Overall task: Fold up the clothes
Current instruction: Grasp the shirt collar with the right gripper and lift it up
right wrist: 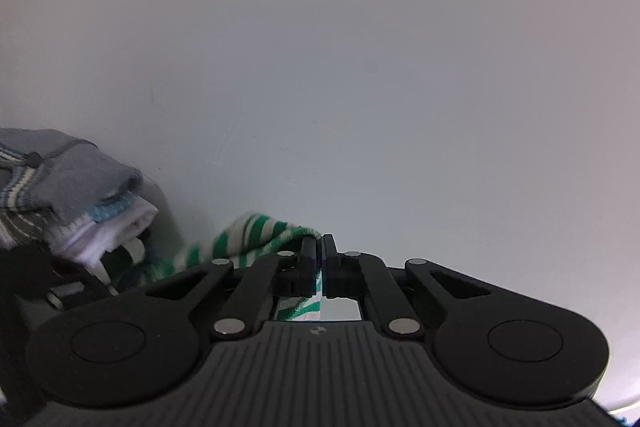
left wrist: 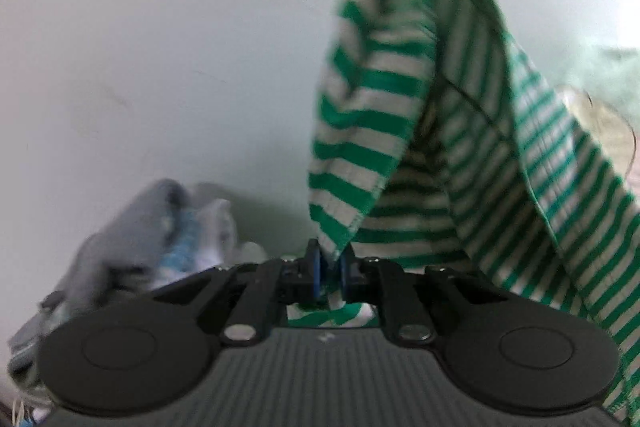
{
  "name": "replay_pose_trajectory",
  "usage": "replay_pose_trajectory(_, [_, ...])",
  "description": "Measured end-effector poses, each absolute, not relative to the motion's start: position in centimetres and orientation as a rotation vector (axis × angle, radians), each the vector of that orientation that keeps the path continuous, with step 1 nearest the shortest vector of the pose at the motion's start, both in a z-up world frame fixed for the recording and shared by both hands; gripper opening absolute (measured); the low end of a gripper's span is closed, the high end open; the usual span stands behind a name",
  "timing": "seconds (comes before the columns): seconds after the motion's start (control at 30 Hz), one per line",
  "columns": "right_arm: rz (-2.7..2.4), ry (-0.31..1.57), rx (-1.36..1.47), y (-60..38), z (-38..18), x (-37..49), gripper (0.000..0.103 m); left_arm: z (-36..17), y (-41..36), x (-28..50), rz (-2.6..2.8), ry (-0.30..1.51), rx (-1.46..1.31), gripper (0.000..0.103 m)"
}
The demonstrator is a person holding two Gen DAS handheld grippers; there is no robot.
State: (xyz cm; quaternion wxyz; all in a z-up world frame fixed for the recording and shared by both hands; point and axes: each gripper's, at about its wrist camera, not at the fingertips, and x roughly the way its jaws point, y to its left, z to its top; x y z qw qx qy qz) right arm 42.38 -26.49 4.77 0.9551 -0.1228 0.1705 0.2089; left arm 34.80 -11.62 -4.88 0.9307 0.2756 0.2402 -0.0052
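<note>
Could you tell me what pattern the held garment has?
Green and white stripes on the garment, clearest from the left wrist.

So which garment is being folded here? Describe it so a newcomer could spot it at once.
Against the plain white surface, look between the two grippers: the striped garment hangs stretched between them, pinched by the left gripper and the right gripper. Its green and white stripes set it apart from the grey and blue pile to the left.

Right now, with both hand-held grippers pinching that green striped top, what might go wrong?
The left hand-held gripper bites only an edge of the green striped top, so it might slip free. The right hand-held gripper also holds little cloth. The hanging fabric could brush the pile of clothes and topple it.
</note>
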Motion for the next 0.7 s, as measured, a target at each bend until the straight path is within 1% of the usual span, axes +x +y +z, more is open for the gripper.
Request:
replay_pose_trajectory(0.1, [0.416,0.373,-0.216,-27.1,4.8,42.4,0.000,-2.7,-10.3,33.5,-0.012,0.483,0.458,0.011])
replay_pose_trajectory(0.2, [0.437,0.444,-0.170,-27.5,5.1,42.6,0.001,-1.8,-10.0,31.3,-0.018,0.479,0.447,0.011])
replay_pose_trajectory(0.33, [0.499,0.457,0.025,-29.4,6.8,41.8,0.001,-0.5,-9.5,28.4,-0.027,0.474,0.432,0.011])
replay_pose_trajectory(0.43, [0.482,0.443,0.000,-29.7,7.8,39.5,0.001,0.5,-9.2,26.2,-0.033,0.470,0.420,0.011])
replay_pose_trajectory(0.7, [0.573,0.428,0.053,-30.9,10.6,31.5,0.001,2.7,-8.5,20.9,-0.065,0.469,0.385,0.012])
